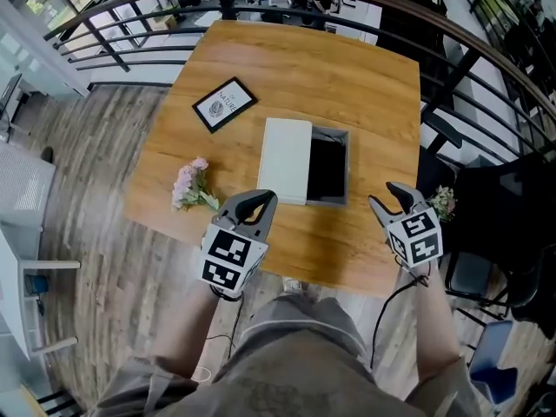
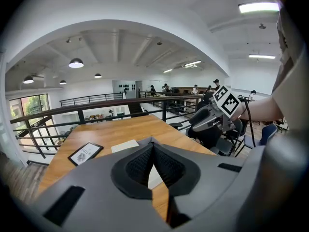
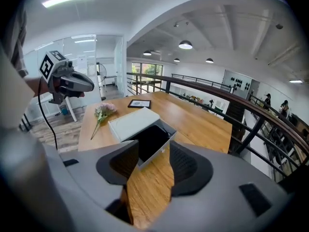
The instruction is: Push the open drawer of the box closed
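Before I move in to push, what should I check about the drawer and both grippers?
1. Drawer stands open on the right gripper's side of the box: ok.
2. Right gripper jaws apart, nothing between them: ok.
3. Right gripper in contact with the drawer: not ok, it is short of it.
4. Left gripper jaws together, holding nothing: ok.
5. Flowers and picture frame lie clear of the drawer's path: ok.

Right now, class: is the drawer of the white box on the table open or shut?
Open. The drawer sticks out sideways from the white box, and its dark inside is exposed from above.
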Demonstrator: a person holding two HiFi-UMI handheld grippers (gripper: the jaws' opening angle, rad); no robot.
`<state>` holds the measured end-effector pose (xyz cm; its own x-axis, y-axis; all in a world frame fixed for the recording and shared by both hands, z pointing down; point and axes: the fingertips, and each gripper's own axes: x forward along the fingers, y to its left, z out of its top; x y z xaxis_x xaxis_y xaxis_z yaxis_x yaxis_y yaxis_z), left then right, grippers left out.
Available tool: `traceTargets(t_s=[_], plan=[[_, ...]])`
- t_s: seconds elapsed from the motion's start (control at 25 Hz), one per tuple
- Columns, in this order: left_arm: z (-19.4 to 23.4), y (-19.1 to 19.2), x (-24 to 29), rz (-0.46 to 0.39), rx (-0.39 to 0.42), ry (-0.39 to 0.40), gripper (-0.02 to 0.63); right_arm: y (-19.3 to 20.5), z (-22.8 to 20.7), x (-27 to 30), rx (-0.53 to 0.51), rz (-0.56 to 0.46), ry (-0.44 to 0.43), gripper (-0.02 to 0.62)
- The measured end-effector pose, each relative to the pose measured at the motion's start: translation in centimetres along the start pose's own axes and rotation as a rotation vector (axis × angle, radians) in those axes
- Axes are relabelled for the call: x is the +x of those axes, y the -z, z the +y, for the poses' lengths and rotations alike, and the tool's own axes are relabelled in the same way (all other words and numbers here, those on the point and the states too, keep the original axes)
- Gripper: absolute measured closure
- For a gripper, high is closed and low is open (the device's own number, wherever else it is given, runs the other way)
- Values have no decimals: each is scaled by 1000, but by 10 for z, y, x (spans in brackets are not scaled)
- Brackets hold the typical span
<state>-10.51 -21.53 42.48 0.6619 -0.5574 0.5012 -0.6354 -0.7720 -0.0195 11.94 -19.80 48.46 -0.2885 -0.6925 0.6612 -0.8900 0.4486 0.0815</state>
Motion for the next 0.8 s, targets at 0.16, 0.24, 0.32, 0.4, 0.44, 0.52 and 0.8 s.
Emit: traceTargets(t_s=[0.16, 0.24, 0.32, 0.4, 0.44, 0.52, 0.8], plan=[[6, 9, 21, 37, -31, 9, 588, 11, -10, 30, -35, 58, -25, 402], [8, 14, 31, 59, -49, 9, 588, 18, -14, 45, -56, 88, -40, 405], [11, 20, 40, 82, -62, 6, 588, 24, -19, 60, -73, 117, -53, 405], [14, 27, 49, 108, -71, 0, 588, 29, -23, 74, -88, 137, -69, 405], [15, 30, 53, 119, -76, -3, 588, 33, -24, 81, -98, 147, -79, 405], [17, 37, 62, 140, -89, -6, 588, 39, -26, 94, -123, 164, -101, 408], [23, 66, 91, 238, -150, -30, 588, 55, -24, 136, -206, 232, -197, 425]])
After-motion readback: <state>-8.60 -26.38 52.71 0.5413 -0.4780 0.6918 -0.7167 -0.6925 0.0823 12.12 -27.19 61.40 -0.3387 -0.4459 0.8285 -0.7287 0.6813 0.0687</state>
